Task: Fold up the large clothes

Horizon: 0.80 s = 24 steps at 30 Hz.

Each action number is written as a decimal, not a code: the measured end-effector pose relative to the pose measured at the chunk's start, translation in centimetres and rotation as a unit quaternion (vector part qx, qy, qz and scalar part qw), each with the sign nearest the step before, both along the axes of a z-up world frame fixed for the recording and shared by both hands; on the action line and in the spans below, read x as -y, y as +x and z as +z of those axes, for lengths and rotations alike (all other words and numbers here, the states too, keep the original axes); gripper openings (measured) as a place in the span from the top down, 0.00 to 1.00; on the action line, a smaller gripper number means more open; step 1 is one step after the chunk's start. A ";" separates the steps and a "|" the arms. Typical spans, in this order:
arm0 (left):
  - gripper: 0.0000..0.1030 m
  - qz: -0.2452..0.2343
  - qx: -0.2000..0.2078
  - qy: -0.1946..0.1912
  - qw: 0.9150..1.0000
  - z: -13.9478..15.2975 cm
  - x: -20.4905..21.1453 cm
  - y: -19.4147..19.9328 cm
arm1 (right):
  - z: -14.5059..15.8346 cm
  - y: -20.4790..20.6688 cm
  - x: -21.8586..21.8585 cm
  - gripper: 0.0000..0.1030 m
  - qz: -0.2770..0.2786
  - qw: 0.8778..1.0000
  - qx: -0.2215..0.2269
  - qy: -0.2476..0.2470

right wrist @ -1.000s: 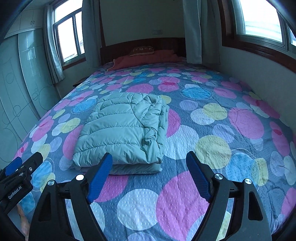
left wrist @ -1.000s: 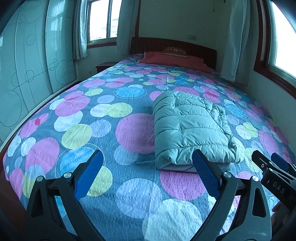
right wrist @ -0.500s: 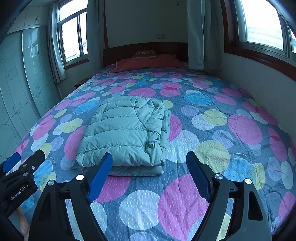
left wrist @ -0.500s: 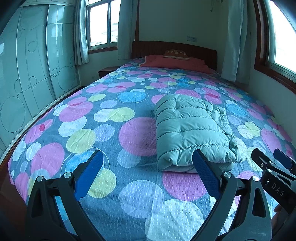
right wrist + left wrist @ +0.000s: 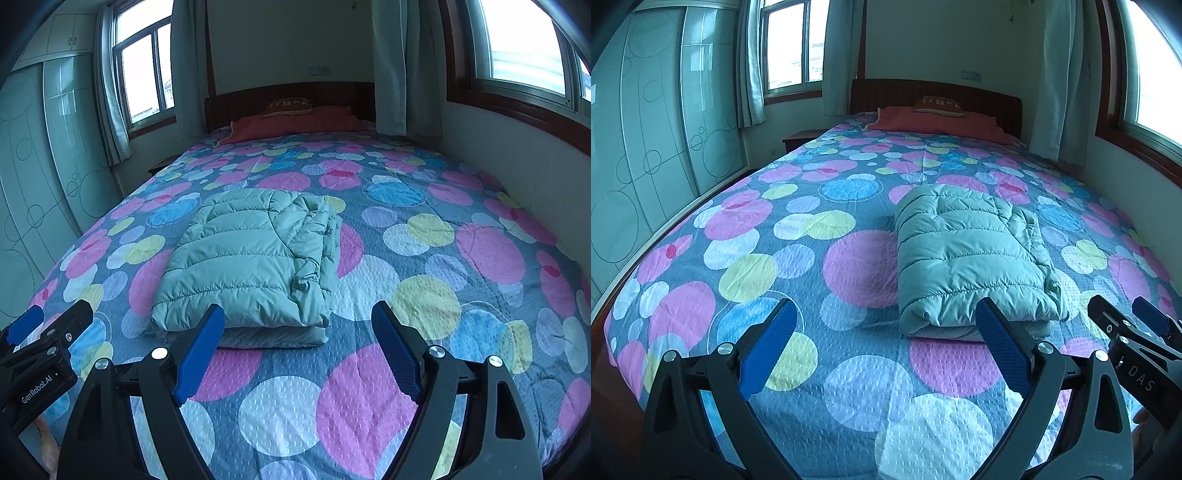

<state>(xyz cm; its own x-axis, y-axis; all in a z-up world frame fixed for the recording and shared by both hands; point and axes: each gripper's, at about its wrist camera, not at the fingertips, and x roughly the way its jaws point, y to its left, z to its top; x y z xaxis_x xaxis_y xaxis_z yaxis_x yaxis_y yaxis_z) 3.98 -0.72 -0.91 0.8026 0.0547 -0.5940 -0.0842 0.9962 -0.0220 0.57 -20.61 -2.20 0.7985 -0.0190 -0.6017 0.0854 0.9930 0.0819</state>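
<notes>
A pale green puffer jacket (image 5: 967,254) lies folded into a thick rectangle on the bed (image 5: 849,266), its loose edges on the right side. It also shows in the right wrist view (image 5: 251,266). My left gripper (image 5: 884,314) is open and empty, held above the bed's foot, left of the jacket's near end. My right gripper (image 5: 297,314) is open and empty, just in front of the jacket's near right corner. Each gripper shows at the edge of the other's view: the right (image 5: 1134,343) and the left (image 5: 40,339).
The bedspread has coloured circles. A red blanket (image 5: 938,123) and a brown pillow (image 5: 940,103) lie by the dark headboard. A wardrobe with glass doors (image 5: 646,147) stands left of the bed. A wall (image 5: 517,166) with windows runs along the right.
Both grippers have drawn back and risen slightly from the bed; the jacket looks a little farther and has not moved. Both stay open.
</notes>
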 end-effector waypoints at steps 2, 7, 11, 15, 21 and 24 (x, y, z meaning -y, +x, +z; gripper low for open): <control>0.06 -0.001 -0.001 -0.001 1.000 0.0 0.0 0.0 | 0.0 0.0 0.0 0.22 0.000 1.000 0.000 -0.001; 0.06 -0.002 -0.003 -0.001 1.000 -0.2 0.2 -0.1 | -0.1 0.0 -0.1 0.22 0.001 1.000 -0.002 0.000; 0.06 -0.001 -0.002 -0.002 1.000 -0.2 0.2 -0.1 | -0.1 -0.1 -0.2 0.22 0.001 1.000 -0.002 0.000; 0.06 -0.001 -0.003 -0.001 1.000 -0.2 0.2 0.0 | -0.2 -0.1 -0.2 0.22 0.001 1.000 -0.002 -0.001; 0.06 -0.003 -0.006 -0.001 1.000 -0.5 0.2 -0.1 | -0.2 -0.1 -0.4 0.22 0.001 1.000 -0.002 -0.001; 0.06 -0.002 -0.005 -0.001 1.000 -0.5 0.2 -0.1 | -0.2 -0.1 -0.4 0.22 0.001 1.000 -0.001 0.000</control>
<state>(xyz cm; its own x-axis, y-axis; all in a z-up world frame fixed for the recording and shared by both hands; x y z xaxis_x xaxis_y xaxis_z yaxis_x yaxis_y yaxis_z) 3.91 -0.92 -1.43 0.7966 0.0493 -0.6025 -0.0795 0.9966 -0.0236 0.46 -20.25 -2.36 0.7968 -0.0181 -0.6039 0.0838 0.9932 0.0807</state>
